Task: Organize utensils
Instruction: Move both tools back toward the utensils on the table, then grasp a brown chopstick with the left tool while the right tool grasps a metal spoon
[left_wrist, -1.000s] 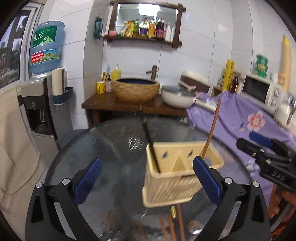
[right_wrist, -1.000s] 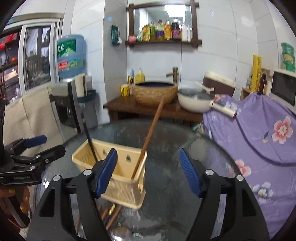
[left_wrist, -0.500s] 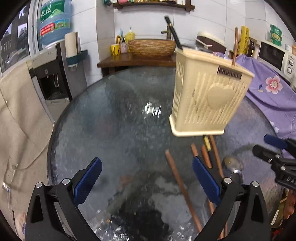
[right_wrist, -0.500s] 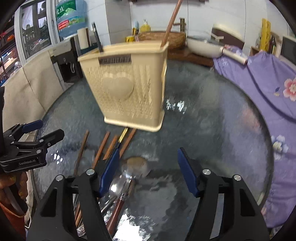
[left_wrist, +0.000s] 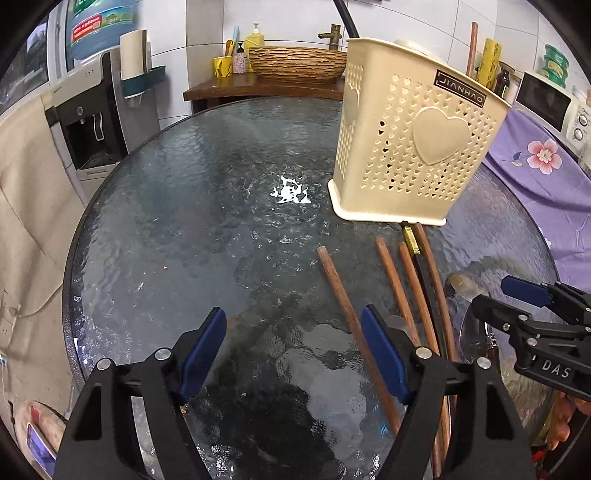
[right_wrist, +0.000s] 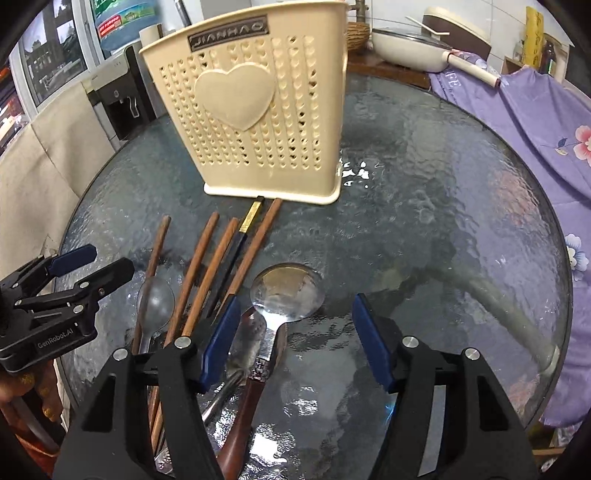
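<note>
risk, chopsticks: the wooden chopsticks (right_wrist: 201, 254) lie fanned side by side, some touching. if you close on one where they crowd together you will likely pinch two or roll a neighbour off line.
risk, ladle: the steel ladle (right_wrist: 286, 291) rests with its handle across the other handles near your right gripper (right_wrist: 291, 343). lift it carelessly and i judge it will drag what lies under it.
risk, holder: the cream utensil holder (left_wrist: 413, 136) looks light and tall. knock its rim with a long handle and it may tip on the glass table (left_wrist: 192, 229).
risk, glass: the table top is slick and wet-looking, so a thin stick may skid away as the pads close.
left claw: your left gripper (left_wrist: 293, 350) has been narrowing its jaws but they stand well apart, with nothing but bare glass between them.
right claw: its jaws have been closing a little too and are about half open. the ladle's neck lies between the pads, not pinched.
left target: the nearest chopstick (left_wrist: 351, 314) runs just beside your right-hand pad, on its outer side. shift that way before you close.
right target: the ladle bowl sits just ahead of your fingertips. the clear spoon (right_wrist: 155, 301) and the black chopstick (right_wrist: 236, 247) lie to their left.
holder position: it stands upright beyond the utensils, its base touching the far tips of two sticks. at least two utensils stand in it already.
</note>
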